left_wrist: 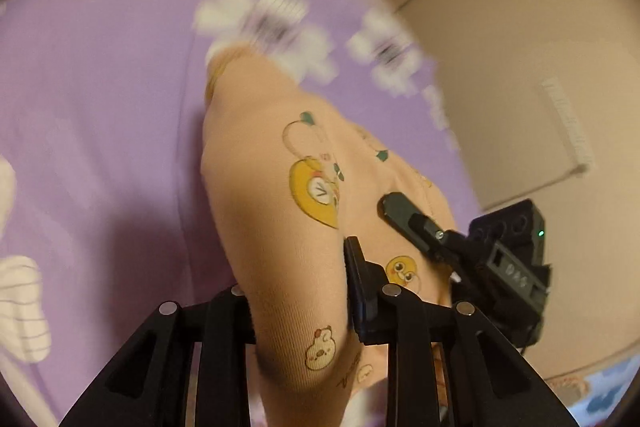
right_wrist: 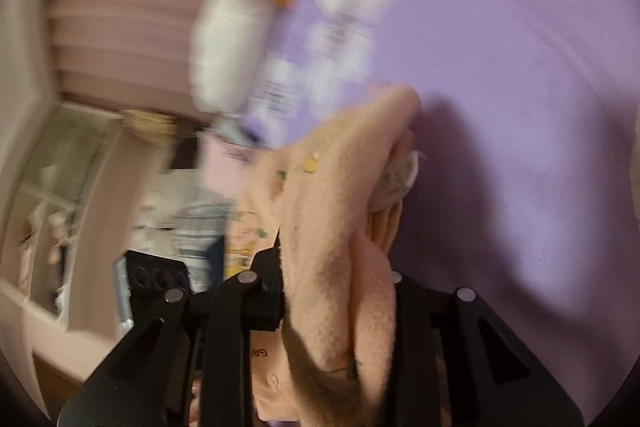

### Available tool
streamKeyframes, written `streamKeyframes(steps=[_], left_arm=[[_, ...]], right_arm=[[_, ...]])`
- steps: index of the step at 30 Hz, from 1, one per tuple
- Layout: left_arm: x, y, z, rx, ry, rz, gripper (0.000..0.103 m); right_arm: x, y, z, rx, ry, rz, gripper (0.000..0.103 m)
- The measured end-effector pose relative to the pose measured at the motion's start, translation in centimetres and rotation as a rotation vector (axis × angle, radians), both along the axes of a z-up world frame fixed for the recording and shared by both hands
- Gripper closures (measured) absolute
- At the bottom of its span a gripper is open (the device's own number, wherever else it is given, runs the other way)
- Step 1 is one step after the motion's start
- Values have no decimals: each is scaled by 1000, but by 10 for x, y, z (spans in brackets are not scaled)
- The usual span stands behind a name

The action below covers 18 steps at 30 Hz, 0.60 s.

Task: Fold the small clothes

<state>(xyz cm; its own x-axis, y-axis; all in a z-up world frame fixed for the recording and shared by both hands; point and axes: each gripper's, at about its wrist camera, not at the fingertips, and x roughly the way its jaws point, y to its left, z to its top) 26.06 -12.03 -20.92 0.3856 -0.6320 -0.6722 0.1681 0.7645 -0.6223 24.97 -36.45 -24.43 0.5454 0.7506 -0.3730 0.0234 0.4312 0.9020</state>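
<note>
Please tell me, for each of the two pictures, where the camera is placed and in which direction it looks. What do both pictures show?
Left wrist: sits on the left gripper, looking along its fingers at the peach printed garment over the purple floral sheet; the right gripper shows beyond, also on the cloth.
Right wrist: sits on the right gripper, looking along its fingers at the garment's fleecy side, purple sheet behind, blurred room on the left.
Shared: the garment, the sheet, and a white and orange plush.
</note>
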Motion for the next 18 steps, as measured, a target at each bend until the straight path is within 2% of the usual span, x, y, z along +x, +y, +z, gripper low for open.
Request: streamKeyframes(steps=[1, 3, 7, 13, 18], left_arm=[[-10, 7, 17, -18, -25, 8, 77], [-29, 22, 46, -18, -65, 32, 77], [-70, 43, 90, 91, -211, 91, 77], [-90, 70, 98, 145, -221, 146, 77], [-89, 81, 92, 132, -217, 169, 77]], right_arm=[[-6, 3, 24, -10, -75, 4, 76], [-16, 11, 55, -34, -167, 19, 76], [-34, 40, 105, -7, -314, 60, 76], [-45, 86, 138, -74, -385, 139, 73], [-44, 96, 132, -106, -386, 159, 73]])
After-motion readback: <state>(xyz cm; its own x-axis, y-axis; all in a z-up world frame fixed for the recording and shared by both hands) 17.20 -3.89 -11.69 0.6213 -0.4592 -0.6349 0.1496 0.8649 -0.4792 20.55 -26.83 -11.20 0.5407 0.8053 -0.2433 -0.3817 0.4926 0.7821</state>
